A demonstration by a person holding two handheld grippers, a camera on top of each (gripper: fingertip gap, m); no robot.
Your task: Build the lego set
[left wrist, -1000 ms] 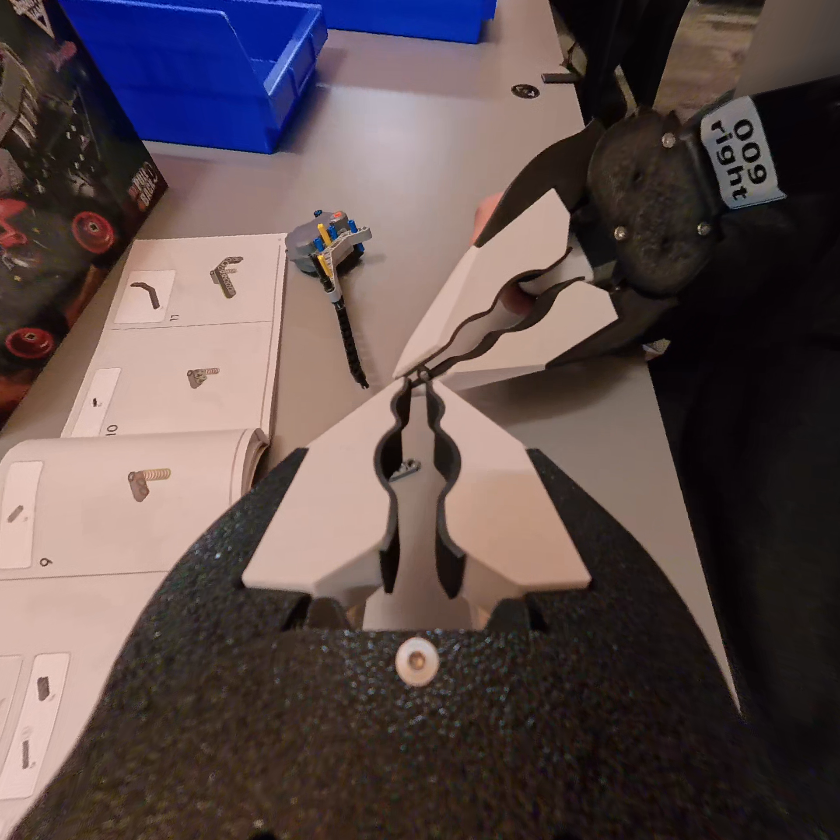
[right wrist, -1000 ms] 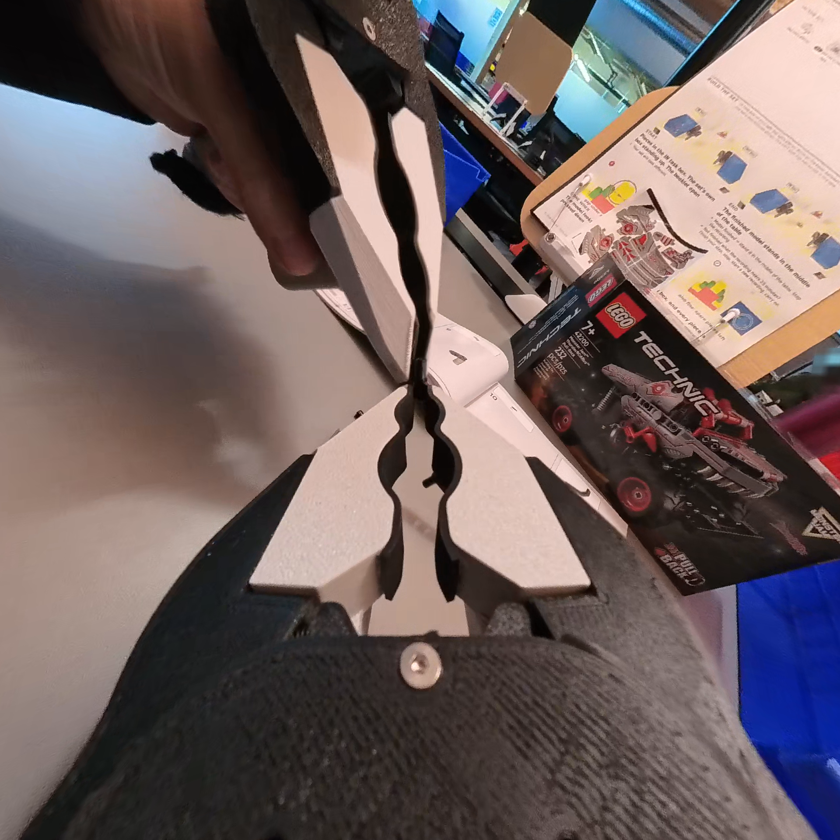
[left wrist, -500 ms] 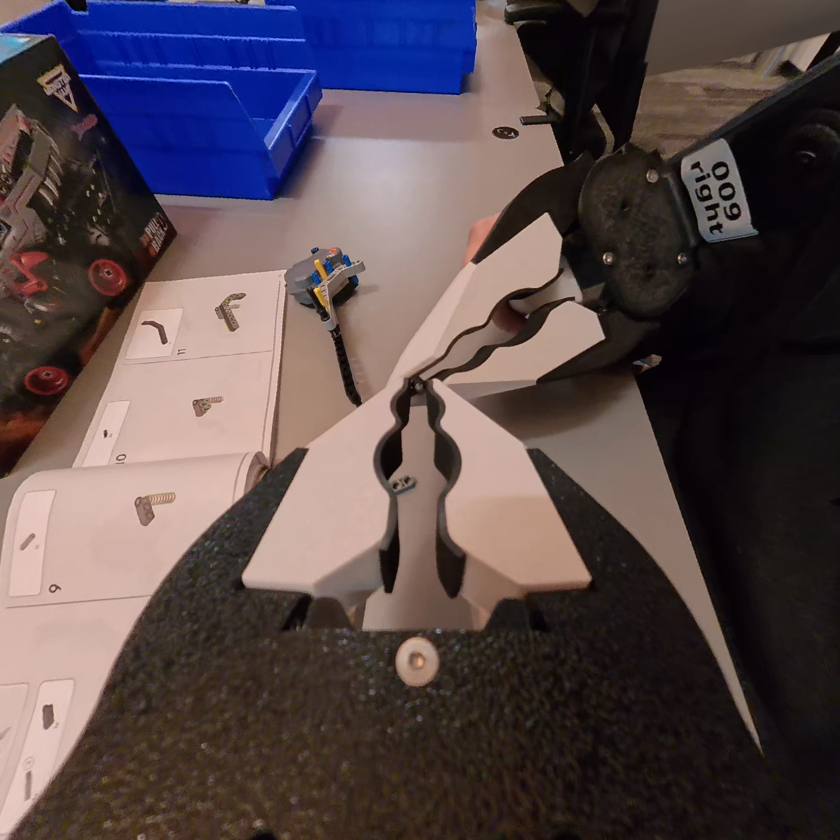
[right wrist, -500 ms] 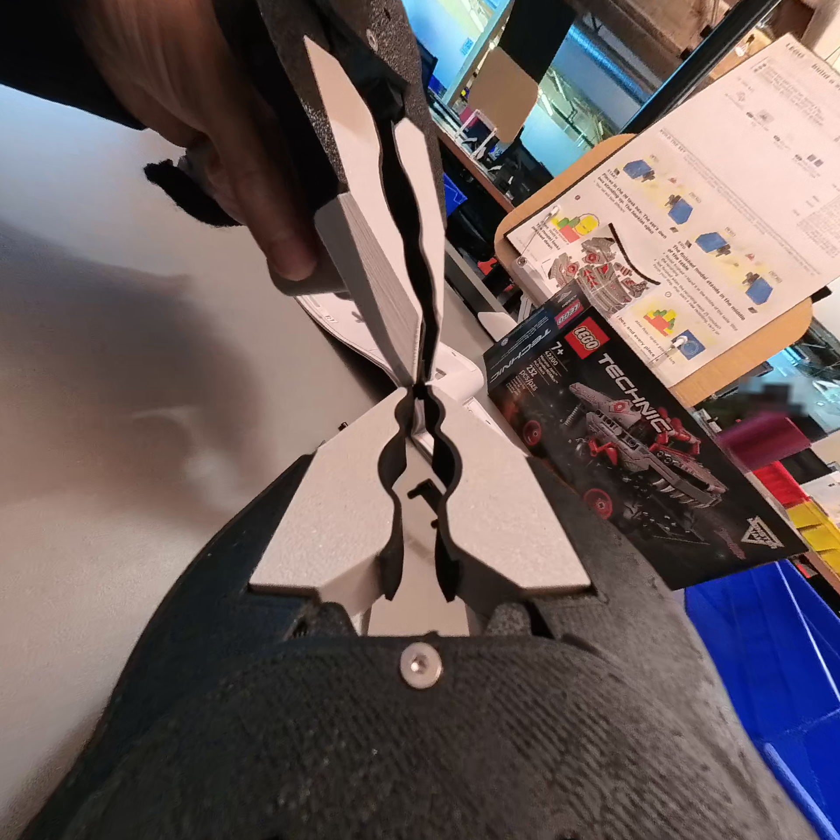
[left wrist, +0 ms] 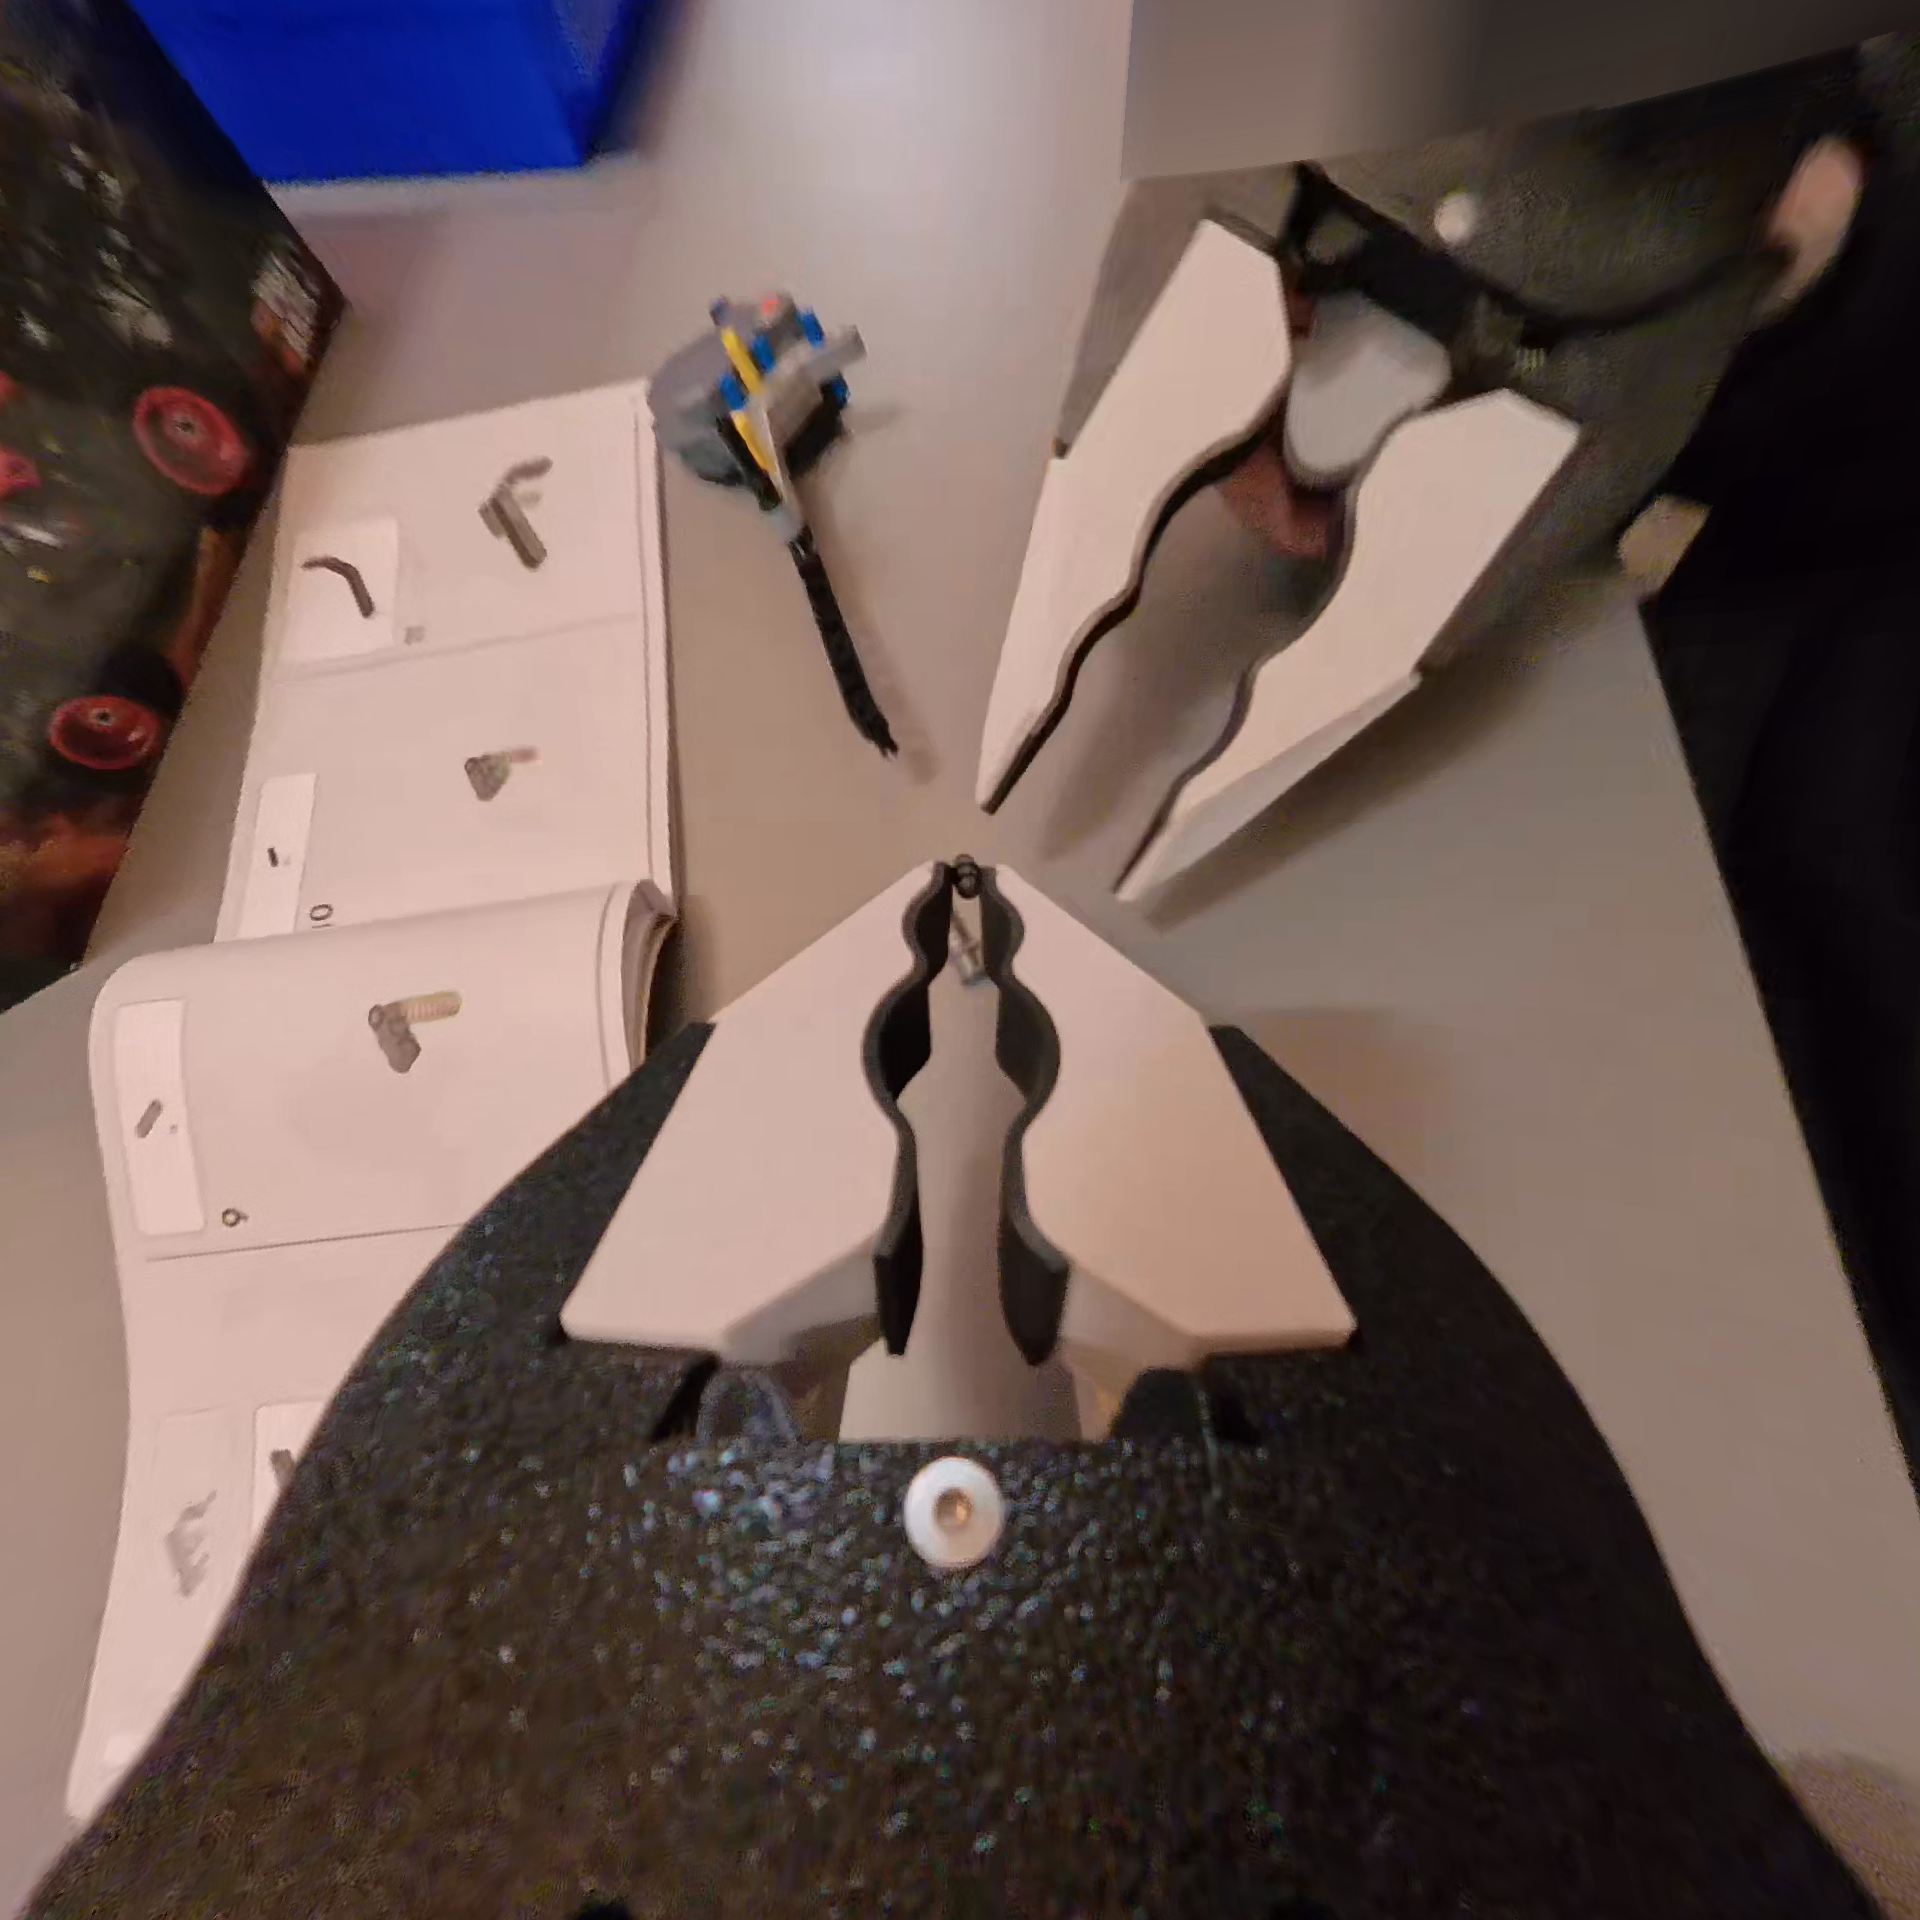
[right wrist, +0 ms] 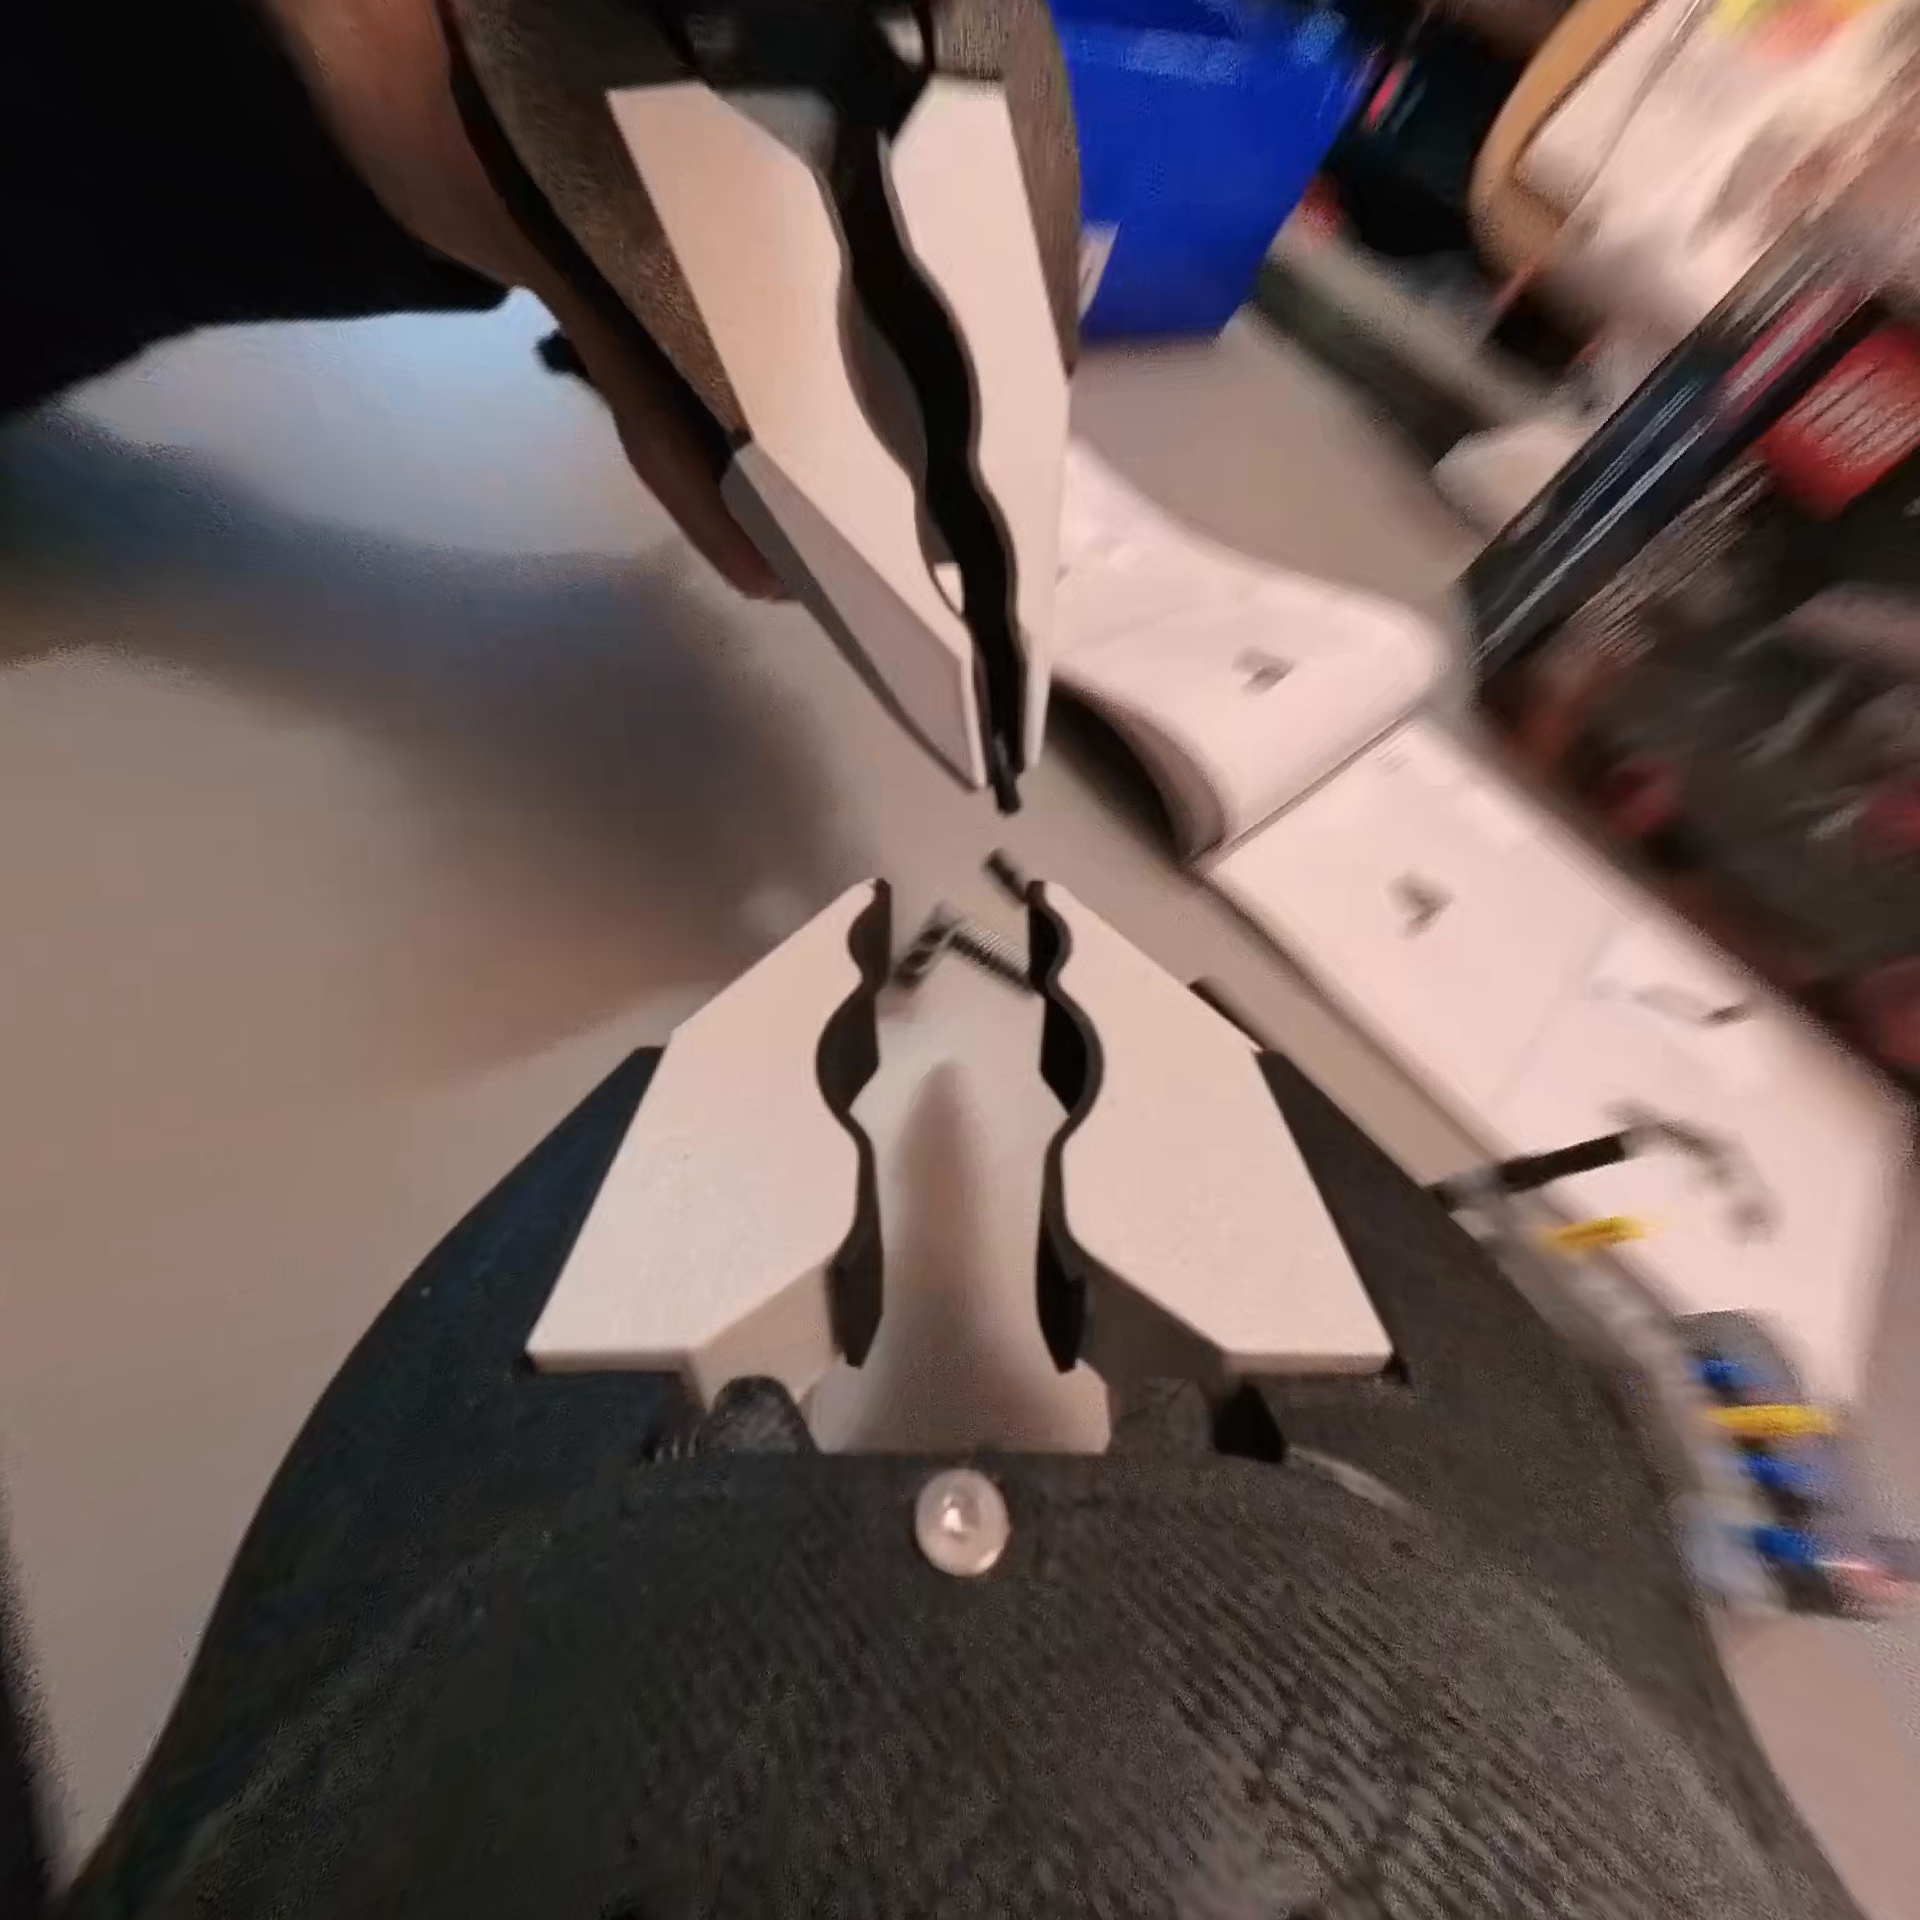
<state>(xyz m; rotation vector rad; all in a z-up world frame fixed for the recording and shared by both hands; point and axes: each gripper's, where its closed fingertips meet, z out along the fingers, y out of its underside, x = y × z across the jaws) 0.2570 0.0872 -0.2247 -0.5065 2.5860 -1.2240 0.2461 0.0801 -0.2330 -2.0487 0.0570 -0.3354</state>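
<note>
My left gripper (left wrist: 961,871) is shut on a small black pin (left wrist: 963,868) pinched at its very tips. It shows in the right wrist view (right wrist: 1003,774) coming down from above, the pin (right wrist: 1006,795) sticking out of the tips. My right gripper (right wrist: 961,891) is open and empty, its tips a short gap below the pin; in the left wrist view (left wrist: 1049,842) it stands open at the upper right. A small grey piece (left wrist: 966,951) lies on the table under my left fingers. A partly built grey, blue and yellow assembly (left wrist: 764,390) with a black beam (left wrist: 842,655) lies beyond.
An open instruction booklet (left wrist: 457,665) lies left on the grey table (left wrist: 1351,1039). The dark set box (left wrist: 114,436) stands at the far left, a blue bin (left wrist: 416,83) behind it. A hand (right wrist: 665,457) holds the left gripper. The right wrist view is motion-blurred. My two grippers' fingertips are within a few centimetres of each other.
The right gripper was shut tip to tip against the left gripper; it has opened and drawn back. The left gripper stays shut on the black pin. Both views have swung.
</note>
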